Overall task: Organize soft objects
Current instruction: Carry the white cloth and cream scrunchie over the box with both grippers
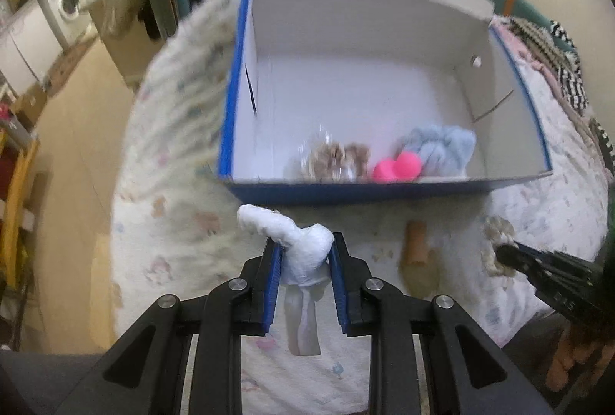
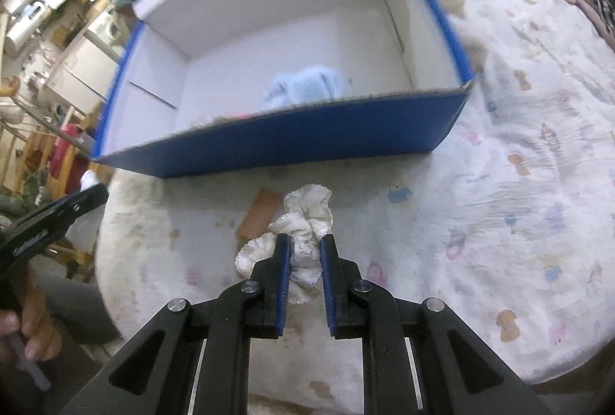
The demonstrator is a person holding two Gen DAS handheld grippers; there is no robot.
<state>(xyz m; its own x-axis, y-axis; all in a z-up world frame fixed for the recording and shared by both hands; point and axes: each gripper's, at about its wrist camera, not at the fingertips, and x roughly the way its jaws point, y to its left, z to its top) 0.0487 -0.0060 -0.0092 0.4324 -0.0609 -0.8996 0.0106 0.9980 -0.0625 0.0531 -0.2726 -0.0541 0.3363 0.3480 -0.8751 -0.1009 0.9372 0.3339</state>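
i had a white cloth bundle (image 1: pixel 303 249) pinched between the jaws of my left gripper (image 1: pixel 305 257), low in the middle of the left wrist view, its loose tail hanging below the pads and the whole thing clear of the printed cover (image 1: pixel 173 242) beneath. my right gripper (image 2: pixel 305 253) was clamped on a ruffled cream scrunchie (image 2: pixel 307 219), centre of the right wrist view, just in front of the blue box (image 2: pixel 269 146).

so both picks looked done, and i judged the carry to the box was the step in hand. the box filled the upper half of each view, open, with a pale blue cloth (image 1: pixel 442 146), a pink ball (image 1: pixel 398 167) and a clear bag of brownish bits (image 1: pixel 338 157) lying against its near wall.

next called for lifting each piece over that near wall, finding bare white floor, then spreading the jaws. a small brown piece (image 1: pixel 415 242) lay on the cover between my grippers, not yet packed.
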